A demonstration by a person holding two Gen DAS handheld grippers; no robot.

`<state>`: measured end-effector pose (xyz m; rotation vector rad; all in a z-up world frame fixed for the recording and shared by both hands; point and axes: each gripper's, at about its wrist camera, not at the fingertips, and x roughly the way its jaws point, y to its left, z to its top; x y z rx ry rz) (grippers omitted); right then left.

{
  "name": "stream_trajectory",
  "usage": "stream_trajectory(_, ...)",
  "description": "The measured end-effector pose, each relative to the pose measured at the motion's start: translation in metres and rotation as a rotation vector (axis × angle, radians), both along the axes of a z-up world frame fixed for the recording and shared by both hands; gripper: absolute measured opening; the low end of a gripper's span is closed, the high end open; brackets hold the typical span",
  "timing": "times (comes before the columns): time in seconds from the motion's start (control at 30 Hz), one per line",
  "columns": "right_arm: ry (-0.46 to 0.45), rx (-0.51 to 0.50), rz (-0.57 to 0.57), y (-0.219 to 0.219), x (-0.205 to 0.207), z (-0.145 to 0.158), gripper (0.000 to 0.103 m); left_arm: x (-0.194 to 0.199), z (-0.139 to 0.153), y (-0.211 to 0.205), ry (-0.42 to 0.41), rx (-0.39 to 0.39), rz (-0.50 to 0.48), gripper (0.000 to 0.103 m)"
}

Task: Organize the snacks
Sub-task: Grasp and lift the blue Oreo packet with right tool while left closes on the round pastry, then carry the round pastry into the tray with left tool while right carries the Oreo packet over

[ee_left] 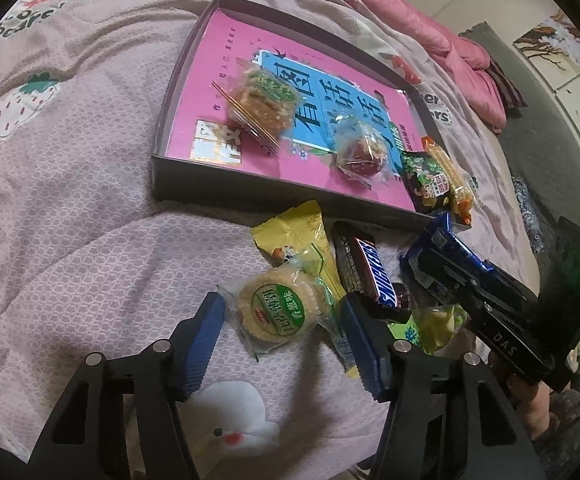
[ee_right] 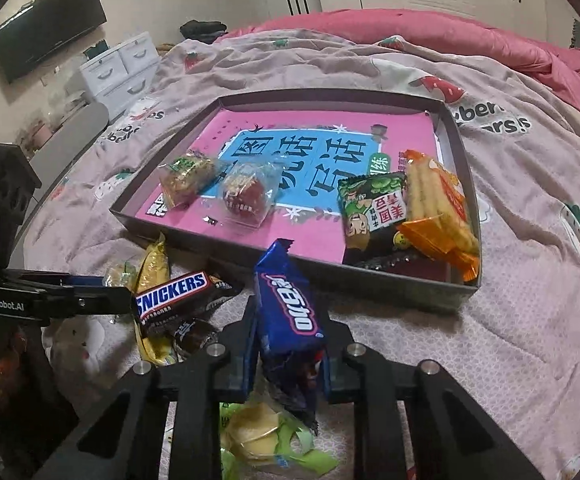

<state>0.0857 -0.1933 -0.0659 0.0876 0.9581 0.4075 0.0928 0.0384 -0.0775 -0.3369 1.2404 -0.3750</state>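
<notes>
Now: right hand-held gripper (ee_right: pixel 290 364) was clamped on the blue cookie pack (ee_right: pixel 290 300), just short of the box (ee_right: pixel 370 276) | left hand-held gripper (ee_left: pixel 281 344) stood apart around the round cracker (ee_left: pixel 277 312), not pressing | advice: lift the pack clear over the near wall, then lower it onto bare pink floor.

light: dim indoor, soft, even | shadows: faint | glare: small glints on snack wrappers | blur: slight, grainy | edges: strong fisheye bending, dark vignette at corners
</notes>
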Motion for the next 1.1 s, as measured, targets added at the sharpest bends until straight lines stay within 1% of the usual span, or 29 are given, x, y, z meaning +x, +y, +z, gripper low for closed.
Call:
stream_trajectory(0.07, -0.015, 0.004, -0.007, -0.002, -0.001, 0.003, 0.024, 0.002, -0.001, -0.002, 0.005, -0.004, 0.006, 0.061)
stream_trajectory(0.13, -0.044, 0.004, -0.022, -0.005, -0.003, 0.01, 0.024, 0.004, -0.003, -0.003, 0.009, -0.002, 0.016, 0.056)
stream_trajectory(0.2, -0.056, 0.027, -0.032, -0.01, -0.005, 0.014, 0.024, 0.005, -0.005, -0.005, 0.013, -0.005, 0.024, 0.054)
stream_trajectory(0.33, -0.059, 0.06, -0.044, -0.015, -0.006, 0.017, 0.024, 0.007, -0.005, -0.01, 0.009, -0.002, 0.022, 0.05)
stream_trajectory(0.43, -0.06, 0.059, -0.04, -0.014, -0.007, 0.019, 0.024, 0.005, -0.003, -0.01, -0.001, -0.004, 0.019, 0.048)
stream_trajectory(0.63, -0.078, 0.05, -0.033, -0.012, -0.012, 0.023, 0.024, 0.002, 0.005, -0.003, -0.028, -0.014, 0.023, 0.047)
stream_trajectory(0.8, -0.099, 0.042, -0.025, -0.01, -0.019, 0.028, 0.024, 0.001, 0.019, -0.001, -0.071, 0.023, 0.026, 0.047)
stream_trajectory(1.1, -0.147, 0.071, -0.006, -0.01, -0.03, 0.042, 0.024, -0.004, 0.054, -0.017, -0.174, 0.105, -0.02, 0.047)
